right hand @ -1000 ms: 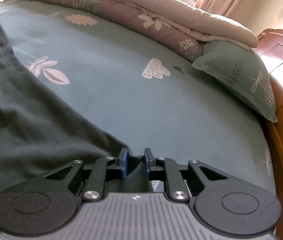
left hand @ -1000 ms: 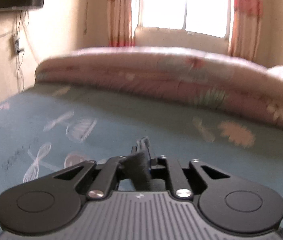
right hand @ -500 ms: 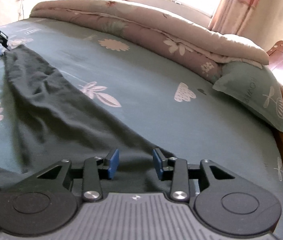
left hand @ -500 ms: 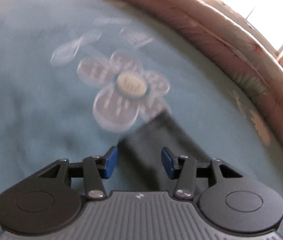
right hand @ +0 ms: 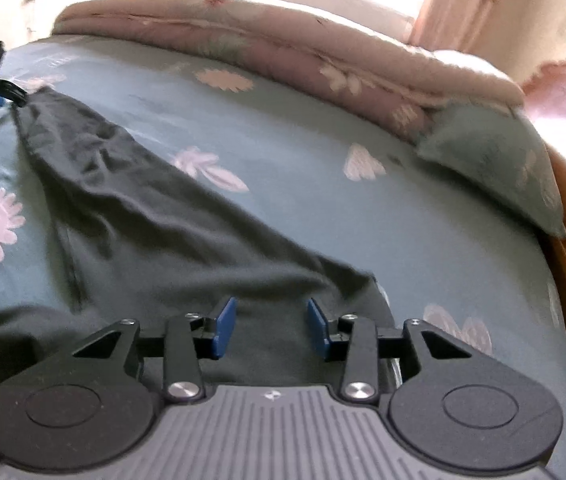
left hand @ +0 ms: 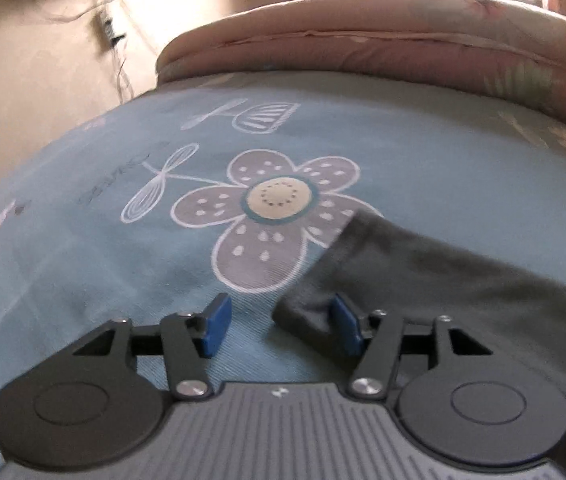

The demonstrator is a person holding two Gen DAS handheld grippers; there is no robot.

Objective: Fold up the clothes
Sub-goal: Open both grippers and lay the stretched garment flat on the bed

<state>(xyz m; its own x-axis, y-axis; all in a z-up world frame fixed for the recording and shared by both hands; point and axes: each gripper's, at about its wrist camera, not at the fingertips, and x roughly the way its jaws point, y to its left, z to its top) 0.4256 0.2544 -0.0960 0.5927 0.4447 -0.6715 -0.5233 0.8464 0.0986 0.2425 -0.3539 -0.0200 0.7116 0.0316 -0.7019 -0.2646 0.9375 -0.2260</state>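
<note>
Where the dark garment (right hand: 131, 216) lay stretched across the blue flowered bed sheet (right hand: 283, 168), its long axis ran from a narrow end by the left claw (left hand: 279, 326) to a broad end under the right claw (right hand: 271, 326), so each claw stood at its own end. The left claw's jaws were opening, released, with the garment's corner lying against the right-hand pad but not pinched. The right claw's jaws were likewise opening, about half apart, with cloth spread flat between them and nothing gripped.
</note>
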